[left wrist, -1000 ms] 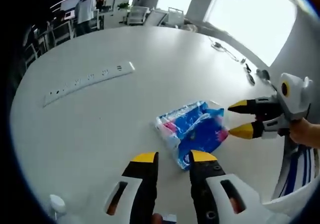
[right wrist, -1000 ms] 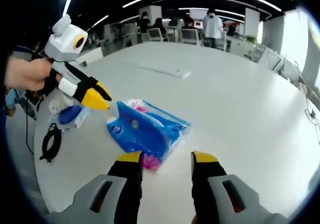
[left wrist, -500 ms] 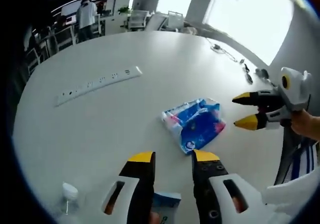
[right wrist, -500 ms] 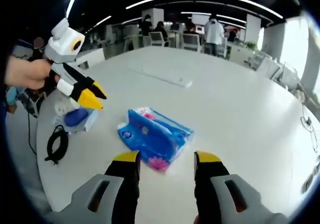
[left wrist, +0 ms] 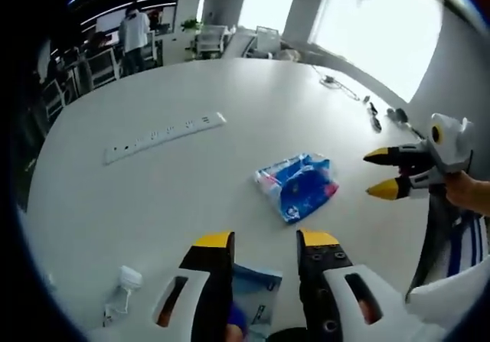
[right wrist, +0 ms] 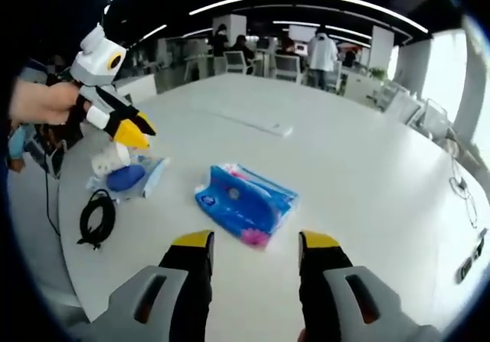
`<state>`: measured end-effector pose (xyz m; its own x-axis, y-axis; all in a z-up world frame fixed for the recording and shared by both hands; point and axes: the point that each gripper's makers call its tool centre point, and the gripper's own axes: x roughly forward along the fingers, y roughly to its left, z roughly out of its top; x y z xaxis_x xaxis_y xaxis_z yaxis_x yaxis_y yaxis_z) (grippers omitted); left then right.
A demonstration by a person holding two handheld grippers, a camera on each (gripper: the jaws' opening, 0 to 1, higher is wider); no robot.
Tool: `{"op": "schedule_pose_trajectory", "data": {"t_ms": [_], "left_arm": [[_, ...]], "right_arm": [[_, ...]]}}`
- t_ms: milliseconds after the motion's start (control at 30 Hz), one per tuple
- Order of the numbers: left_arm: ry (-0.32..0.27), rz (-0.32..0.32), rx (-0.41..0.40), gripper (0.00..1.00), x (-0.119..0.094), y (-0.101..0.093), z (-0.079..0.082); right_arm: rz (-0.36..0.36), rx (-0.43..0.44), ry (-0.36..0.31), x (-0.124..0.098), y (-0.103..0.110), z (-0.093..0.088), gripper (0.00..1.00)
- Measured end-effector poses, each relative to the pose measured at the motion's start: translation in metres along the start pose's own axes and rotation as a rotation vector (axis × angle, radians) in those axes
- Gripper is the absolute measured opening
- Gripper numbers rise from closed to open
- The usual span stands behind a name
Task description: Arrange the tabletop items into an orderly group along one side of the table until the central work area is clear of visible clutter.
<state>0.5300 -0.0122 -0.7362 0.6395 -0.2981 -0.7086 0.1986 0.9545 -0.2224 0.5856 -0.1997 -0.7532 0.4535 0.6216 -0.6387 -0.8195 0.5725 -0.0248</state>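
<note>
A soft blue tissue pack [right wrist: 246,203] lies flat near the middle of a large white round table [right wrist: 360,166]. Its wrapper is glossy blue with white print and pink patches at one end, slightly crumpled. In the right gripper view its long axis runs from upper left to lower right, with the pink end [right wrist: 256,237] nearest the right tongs [right wrist: 254,242]. In the left gripper view the same pack [left wrist: 297,187] lies ahead of the left tongs [left wrist: 262,240], slanted from lower left to upper right.

Both sets of tongs are held apart and empty, their yellow tips above the table with nothing between them. The left tongs appear at the left of the right gripper view [right wrist: 135,130], gripped by a hand [right wrist: 40,101]. The right tongs appear at the right of the left gripper view [left wrist: 379,172], also spread.

Near the table's edge, left of the pack in the right gripper view, lie a small clear bag [right wrist: 130,178] with something dark blue inside, a white roll [right wrist: 109,157] just behind it, and a coiled black cable [right wrist: 97,217]. A white power strip [left wrist: 164,136] lies farther across the table. A small white plug [left wrist: 125,281] sits near the left tongs. People stand at desks far behind.
</note>
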Motion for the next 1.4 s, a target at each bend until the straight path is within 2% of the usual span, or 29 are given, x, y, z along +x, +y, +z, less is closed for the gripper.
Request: {"op": "schedule_pose_trajectory", "data": {"t_ms": [133,300,500,700,900,1400], "left_arm": [[-0.003,0.007,0.003,0.30,-0.011,0.005,-0.011],[0.006,0.022,-0.014,0.31,-0.025,0.021,-0.027],[-0.001,0.037,-0.025,0.31,-0.046,0.027,-0.039],[0.002,0.065,-0.037,0.32,-0.064,0.049,-0.058],[0.013,0.084,-0.055,0.32,-0.079,0.062,-0.078],[0.018,0.105,-0.058,0.31,-0.097,0.081,-0.092]], "right_arm": [[-0.009,-0.009,0.000,-0.007,0.007,0.000,0.43],[-0.020,0.012,0.003,-0.009,0.015,-0.002,0.43],[-0.015,-0.005,0.004,-0.012,0.033,0.001,0.43],[-0.010,0.013,0.008,-0.015,0.047,0.003,0.43],[-0.017,0.007,0.010,-0.018,0.055,0.003,0.43],[-0.009,0.016,0.001,-0.011,0.079,0.013,0.42]]}}
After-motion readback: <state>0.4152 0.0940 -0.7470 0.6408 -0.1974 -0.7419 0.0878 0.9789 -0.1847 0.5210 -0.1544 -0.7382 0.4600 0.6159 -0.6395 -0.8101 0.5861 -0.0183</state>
